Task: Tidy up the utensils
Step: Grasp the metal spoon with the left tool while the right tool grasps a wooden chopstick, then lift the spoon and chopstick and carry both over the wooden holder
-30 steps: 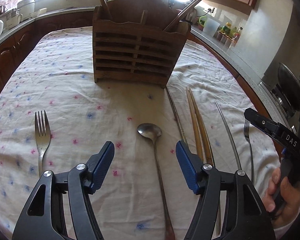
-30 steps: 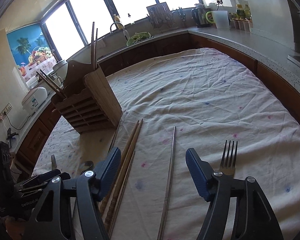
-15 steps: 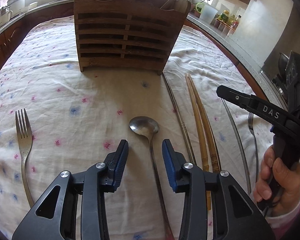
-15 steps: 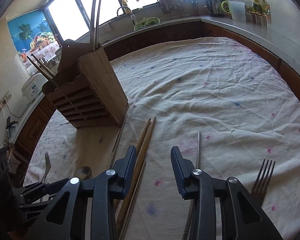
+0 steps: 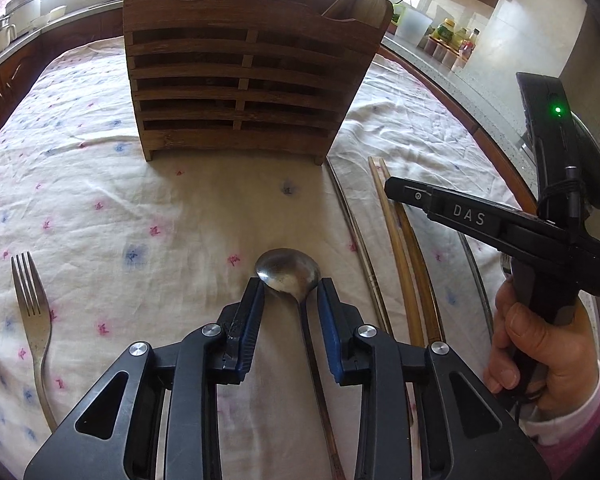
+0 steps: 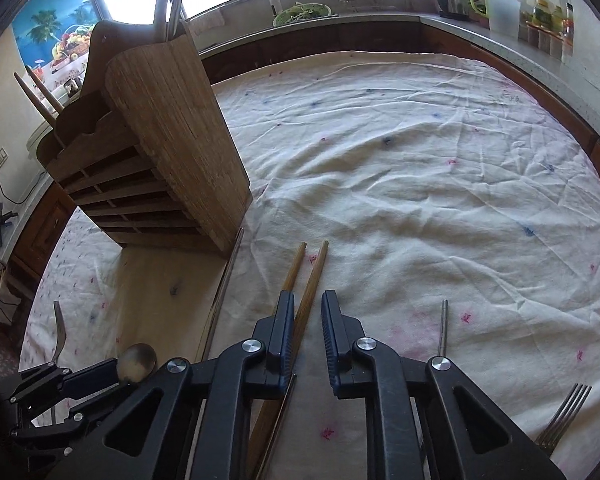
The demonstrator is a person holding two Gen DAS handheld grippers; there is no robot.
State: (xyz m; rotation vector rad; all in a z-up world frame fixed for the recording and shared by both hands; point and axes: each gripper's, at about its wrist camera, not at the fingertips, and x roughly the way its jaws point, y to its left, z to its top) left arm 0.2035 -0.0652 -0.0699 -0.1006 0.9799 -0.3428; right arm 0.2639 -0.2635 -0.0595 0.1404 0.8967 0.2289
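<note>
Forks bookend the spread: one fork [image 5: 33, 312] lies far left on the tablecloth [image 5: 139, 208], tines pointing away toward the wooden holder [image 5: 243, 80], well apart from everything else.

Next over, the spoon [image 5: 289, 274] lies bowl-up, handle running back under the left gripper [image 5: 289, 300]. Its jaws have just been closing and now sit either side of the neck just behind the bowl, with a visible gap, so no clamp yet. Thin polished steel, light and stiff, probably slippery, so I'd pinch the narrow neck or upper handle, not the rounded bowl.

A metal chopstick [image 5: 356, 240] runs from the holder's right corner back toward the camera. Right of it, the wooden chopsticks [image 6: 304, 280] lie as a pair, tips pointing away, long axis roughly parallel to the spoon. The right gripper [image 6: 306, 320] has also been closing and straddles them; the left pad looks right against the wood, the other stands off. Light, stiff, grippier than steel, though two sticks may roll against each other.

Further right: another metal chopstick [image 6: 443, 328], then a second fork [image 6: 566, 412].
</note>
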